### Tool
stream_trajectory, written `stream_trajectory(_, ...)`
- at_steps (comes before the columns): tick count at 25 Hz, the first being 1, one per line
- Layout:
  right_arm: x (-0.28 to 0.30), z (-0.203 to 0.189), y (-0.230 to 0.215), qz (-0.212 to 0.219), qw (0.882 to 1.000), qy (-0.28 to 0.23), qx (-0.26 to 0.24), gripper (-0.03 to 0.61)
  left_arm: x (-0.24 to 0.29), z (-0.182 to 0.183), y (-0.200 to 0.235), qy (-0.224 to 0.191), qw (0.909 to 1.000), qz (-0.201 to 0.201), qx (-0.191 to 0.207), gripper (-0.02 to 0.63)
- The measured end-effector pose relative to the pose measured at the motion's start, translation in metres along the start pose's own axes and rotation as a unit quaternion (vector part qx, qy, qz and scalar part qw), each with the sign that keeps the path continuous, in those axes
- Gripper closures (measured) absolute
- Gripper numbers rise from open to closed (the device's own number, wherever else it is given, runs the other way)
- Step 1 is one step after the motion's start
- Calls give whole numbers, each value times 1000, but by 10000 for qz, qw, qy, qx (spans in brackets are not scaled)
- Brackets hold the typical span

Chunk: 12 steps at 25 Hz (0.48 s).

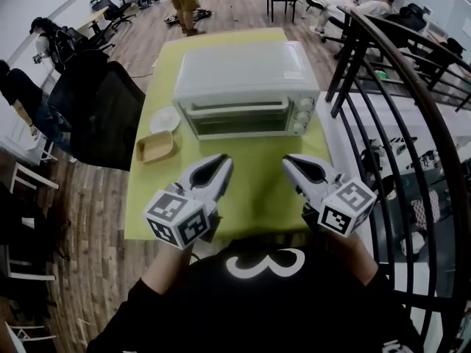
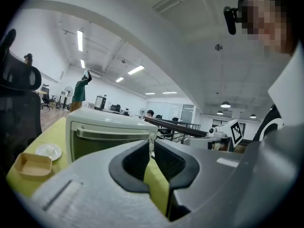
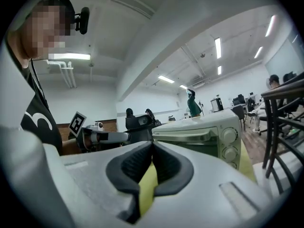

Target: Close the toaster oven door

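One toaster oven (image 1: pixel 246 87) stands at the upper centre of the head view on the yellow-green desk (image 1: pixel 257 190). Its long axis runs left to right across the frame. Its front faces the bottom of the frame, toward the person, and its door (image 1: pixel 237 120) stands upright and closed. Three knobs (image 1: pixel 303 114) line the right side of the front.

Just left of the oven lie one white plate (image 1: pixel 164 120) and one tan tray (image 1: pixel 155 147).

Two grippers hover below the oven, apart from it. The left gripper (image 1: pixel 221 162) is nearly closed, with a thin slit between its tips, and holds nothing. The right gripper (image 1: pixel 288 160) is fully closed and empty.
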State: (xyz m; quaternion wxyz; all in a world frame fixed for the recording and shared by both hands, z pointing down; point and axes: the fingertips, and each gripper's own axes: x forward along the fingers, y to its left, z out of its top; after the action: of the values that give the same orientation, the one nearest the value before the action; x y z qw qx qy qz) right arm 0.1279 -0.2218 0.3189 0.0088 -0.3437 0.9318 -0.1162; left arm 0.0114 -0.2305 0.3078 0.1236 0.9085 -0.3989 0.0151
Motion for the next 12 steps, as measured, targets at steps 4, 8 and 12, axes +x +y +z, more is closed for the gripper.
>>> stream_trajectory(4,-6,-6,6,73,9999,-51,127,575,-8,-6,-10,-114,9998,-110,-95,588)
stream_trajectory(8,-9,-13,10,154,9995,-54,256,577,-9,-11,-17,-111,9997,-214,-102,603)
stream_trajectory(12,-11,-16,15,196,9994,-156,235,577,-9,-15,-20,-58,9995,-299,-109,603)
